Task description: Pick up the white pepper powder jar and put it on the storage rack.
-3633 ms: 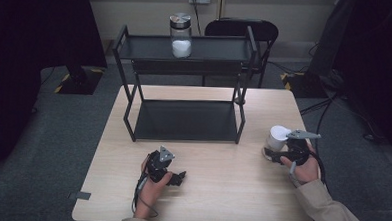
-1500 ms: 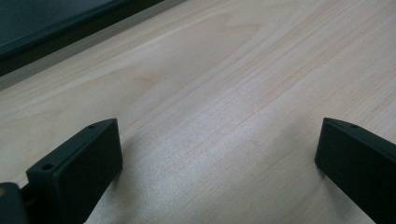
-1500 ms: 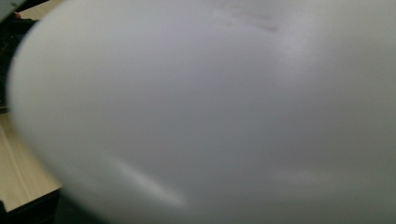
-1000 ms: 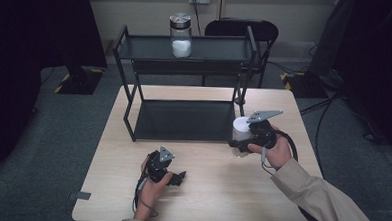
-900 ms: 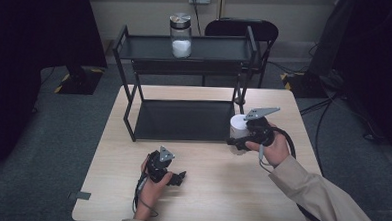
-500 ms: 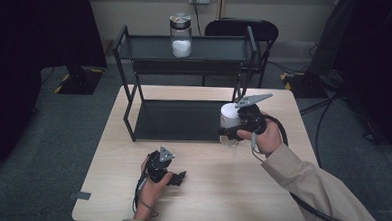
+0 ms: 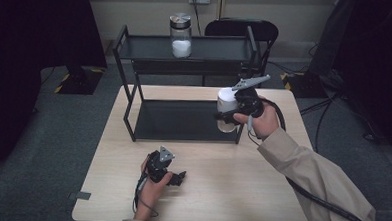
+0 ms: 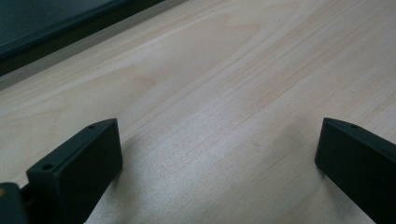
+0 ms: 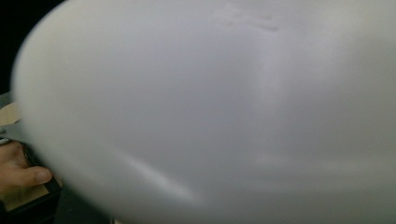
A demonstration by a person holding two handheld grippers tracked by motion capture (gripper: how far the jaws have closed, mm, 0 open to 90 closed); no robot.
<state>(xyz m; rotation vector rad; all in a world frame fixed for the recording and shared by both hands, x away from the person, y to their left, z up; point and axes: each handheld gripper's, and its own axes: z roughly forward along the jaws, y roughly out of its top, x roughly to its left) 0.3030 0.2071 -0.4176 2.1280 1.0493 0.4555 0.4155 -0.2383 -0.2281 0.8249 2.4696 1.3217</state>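
Left claw [image 7: 177, 178] is rested on the near part of the counter [image 7: 240, 192], jaws spread wide with bare wood between them. Farther on, a white-lidded jar [image 7: 227, 108] is pinched by the right claw [image 7: 224, 115] and held at the right front post of the black rack [image 7: 183, 121], above its lower shelf. On the top shelf, a second jar [image 7: 180, 35] is seen, upright, holding white contents.

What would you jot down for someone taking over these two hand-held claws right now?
Left claw: open, resting low on the table, holding nothing.
Right claw: gripping a white-lidded jar, held at the right end of the rack's lower shelf.
Another jar stands on the top shelf.
Done: jar picked up.
Left: probably set it on a shelf, then release.
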